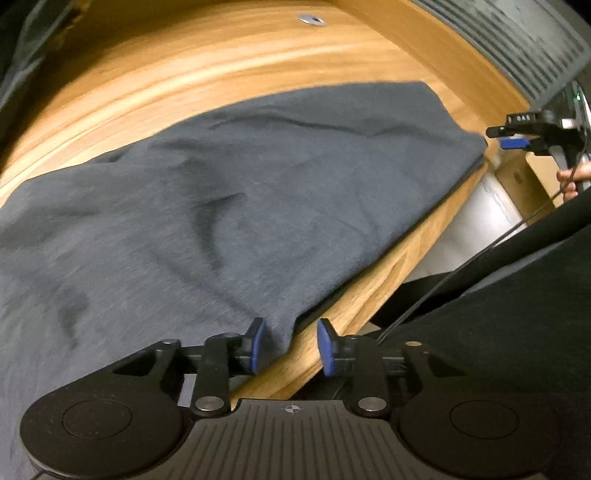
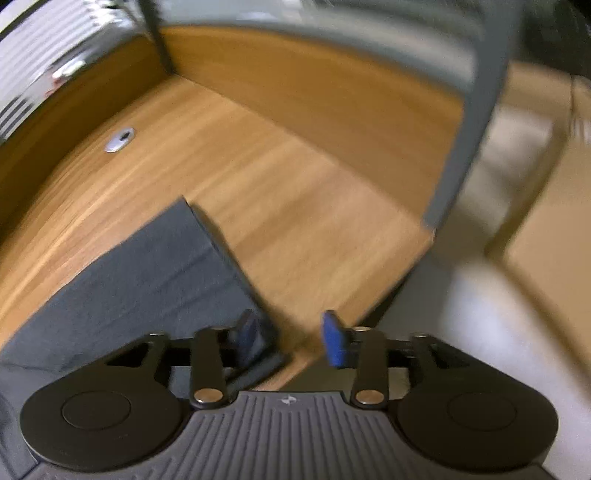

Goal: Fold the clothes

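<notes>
Two grippers show, both with blue-padded fingers spread apart and gripping nothing. Writing on the right gripper [image 1: 511,137], seen in the left wrist view at 3 o'clock, is too small and blurred to read surely. The grey shirt [image 1: 229,206] lies spread and creased on the wooden table [image 1: 229,62], its near edge along the table's front edge. A metal grommet [image 1: 312,18] sits in the tabletop at 12 o'clock, well apart from the shirt. The left gripper [image 1: 291,345] points low over the shirt's near corner, one pad touching cloth. The right gripper [image 2: 290,341] hangs at the shirt's [image 2: 140,273] folded end, over the table's edge; this view is motion-blurred. A hand [image 1: 570,181] holds it.
</notes>
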The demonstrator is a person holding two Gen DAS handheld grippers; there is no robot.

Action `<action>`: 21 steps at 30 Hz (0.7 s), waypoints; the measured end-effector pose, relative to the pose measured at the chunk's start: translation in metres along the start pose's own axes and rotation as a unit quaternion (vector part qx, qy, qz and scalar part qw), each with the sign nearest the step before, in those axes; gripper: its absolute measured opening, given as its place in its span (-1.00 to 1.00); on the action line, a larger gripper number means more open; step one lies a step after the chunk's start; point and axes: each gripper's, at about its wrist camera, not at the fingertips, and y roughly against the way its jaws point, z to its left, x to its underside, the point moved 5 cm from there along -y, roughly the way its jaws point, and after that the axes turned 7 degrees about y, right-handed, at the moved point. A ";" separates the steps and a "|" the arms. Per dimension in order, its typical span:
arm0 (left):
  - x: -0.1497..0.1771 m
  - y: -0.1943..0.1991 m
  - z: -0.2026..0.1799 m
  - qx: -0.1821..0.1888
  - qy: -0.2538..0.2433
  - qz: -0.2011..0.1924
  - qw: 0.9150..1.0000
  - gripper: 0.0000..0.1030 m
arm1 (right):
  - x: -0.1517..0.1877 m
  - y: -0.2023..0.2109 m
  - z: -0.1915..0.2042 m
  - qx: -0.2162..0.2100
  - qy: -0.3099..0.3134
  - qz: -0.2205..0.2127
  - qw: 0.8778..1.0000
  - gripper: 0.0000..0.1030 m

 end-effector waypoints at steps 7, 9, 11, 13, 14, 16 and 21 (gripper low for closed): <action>0.007 0.007 0.025 -0.049 0.071 -0.012 0.996 -0.20 | -0.027 -0.021 0.031 -0.030 0.116 0.015 0.993 0.20; 0.010 0.009 0.031 -0.060 0.092 -0.014 0.994 -0.18 | -0.034 -0.031 0.042 -0.051 0.141 0.018 0.989 0.22; 0.012 0.011 0.038 -0.069 0.115 -0.016 0.991 -0.10 | -0.042 -0.042 0.055 -0.058 0.166 0.018 0.984 0.28; 0.013 0.013 0.043 -0.075 0.137 -0.018 0.988 -0.10 | -0.054 -0.053 0.066 -0.062 0.183 0.019 0.981 0.28; 0.014 0.014 0.045 -0.077 0.149 -0.019 0.986 -0.09 | -0.060 -0.058 0.070 -0.065 0.188 0.021 0.980 0.28; 0.014 0.019 0.049 -0.083 0.172 -0.027 0.981 -0.07 | -0.067 -0.066 0.078 -0.073 0.194 0.025 0.978 0.27; 0.021 0.032 0.070 -0.102 0.242 -0.049 0.964 0.02 | -0.071 -0.080 0.094 -0.078 0.215 0.039 0.973 -0.10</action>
